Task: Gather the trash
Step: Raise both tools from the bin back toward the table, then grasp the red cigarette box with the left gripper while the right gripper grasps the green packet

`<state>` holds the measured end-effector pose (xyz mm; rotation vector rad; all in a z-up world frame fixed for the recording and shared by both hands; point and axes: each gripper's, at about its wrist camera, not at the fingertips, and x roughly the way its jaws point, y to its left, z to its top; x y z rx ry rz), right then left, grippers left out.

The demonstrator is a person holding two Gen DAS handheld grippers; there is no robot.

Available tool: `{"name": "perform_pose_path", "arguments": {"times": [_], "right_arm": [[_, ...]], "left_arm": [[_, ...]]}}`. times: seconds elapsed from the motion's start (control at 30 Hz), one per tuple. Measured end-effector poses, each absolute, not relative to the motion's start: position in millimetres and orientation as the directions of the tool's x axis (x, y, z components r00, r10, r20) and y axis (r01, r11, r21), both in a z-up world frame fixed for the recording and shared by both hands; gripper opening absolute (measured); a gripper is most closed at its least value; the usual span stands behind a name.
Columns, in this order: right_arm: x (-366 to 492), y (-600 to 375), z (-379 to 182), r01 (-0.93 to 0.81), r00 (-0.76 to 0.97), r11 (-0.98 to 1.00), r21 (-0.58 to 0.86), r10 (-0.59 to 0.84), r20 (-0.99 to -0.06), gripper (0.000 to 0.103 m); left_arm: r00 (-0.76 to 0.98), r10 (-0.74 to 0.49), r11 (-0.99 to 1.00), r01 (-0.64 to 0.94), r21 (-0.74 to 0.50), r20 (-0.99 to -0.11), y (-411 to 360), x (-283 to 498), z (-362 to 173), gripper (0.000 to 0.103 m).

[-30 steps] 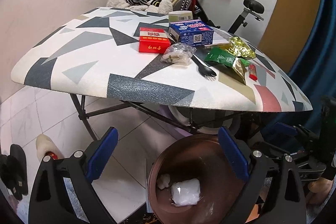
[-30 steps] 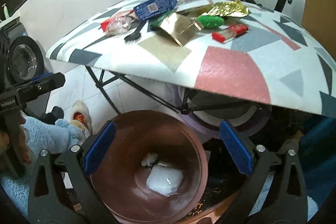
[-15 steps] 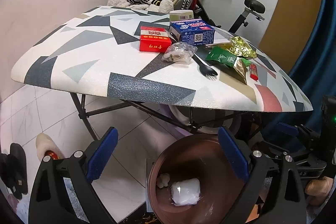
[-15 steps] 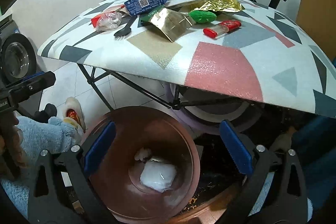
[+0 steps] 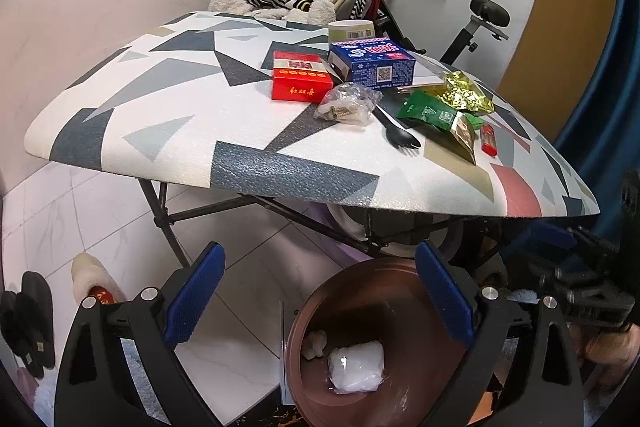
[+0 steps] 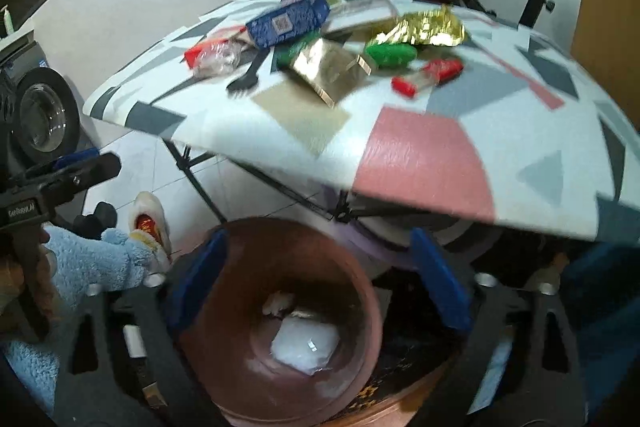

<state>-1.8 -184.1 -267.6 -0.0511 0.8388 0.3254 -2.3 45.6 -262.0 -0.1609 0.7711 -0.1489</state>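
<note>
A brown bin [image 5: 320, 307] stands on the floor below the table edge, with a white plastic packet [image 5: 356, 371] and a small white wad [image 5: 314, 343] inside. My left gripper [image 5: 320, 267] hangs open above it, nothing between its blue pads. In the blurred right wrist view my right gripper [image 6: 320, 247] is over the same bin [image 6: 360, 287]; its jaws are closing on nothing. On the table lie a clear bag [image 5: 346, 103], a black spork [image 5: 396, 131], a green packet [image 5: 436, 111], gold foil [image 5: 464, 93] and a red lighter [image 5: 489, 143].
A red box [image 5: 302, 81], a blue box [image 5: 372, 63] and a paper cup [image 5: 352, 31] also sit on the patterned table [image 5: 160, 131]. Its black folding legs [image 5: 164, 211] cross behind the bin. Slippers [image 5: 92, 283] lie on the tiles at left. An exercise bike [image 5: 480, 23] stands behind.
The right wrist view has shifted a little and gone blurry, and its blue pads stand slightly closer together. The left wrist view is the same.
</note>
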Motion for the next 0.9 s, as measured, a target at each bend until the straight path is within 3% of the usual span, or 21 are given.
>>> {"name": "perform_pose_path", "arguments": {"times": [0.2,0.4,0.73,0.77,0.8,0.9], "right_arm": [[38,-192,-235,-0.311,0.659,0.947,0.073,0.271,-0.702,0.073],[91,-175,-212,-0.374,0.647,0.927,0.033,0.286,-0.707,0.071],[132,-128,-234,-0.495,0.564,0.866,-0.07,0.259,-0.784,0.067],[132,-125,-236,-0.501,0.562,0.862,-0.082,0.252,-0.788,0.063],[133,-123,-238,-0.507,0.563,0.856,-0.099,0.241,-0.791,0.051],[131,-126,-234,-0.521,0.561,0.85,-0.073,0.278,-0.78,0.041]], "left_arm": [[0.716,-0.199,0.97,0.046,-0.239,-0.669,54,5,-252,0.094],[0.719,-0.234,0.947,0.016,-0.321,-0.655,68,13,-239,0.094],[0.709,-0.241,0.928,-0.031,-0.371,-0.663,87,25,-237,0.094],[0.705,-0.242,0.927,-0.035,-0.374,-0.667,87,27,-238,0.094],[0.699,-0.242,0.926,-0.039,-0.374,-0.673,88,29,-239,0.094],[0.683,-0.25,0.923,-0.046,-0.383,-0.686,89,38,-240,0.093]]}}
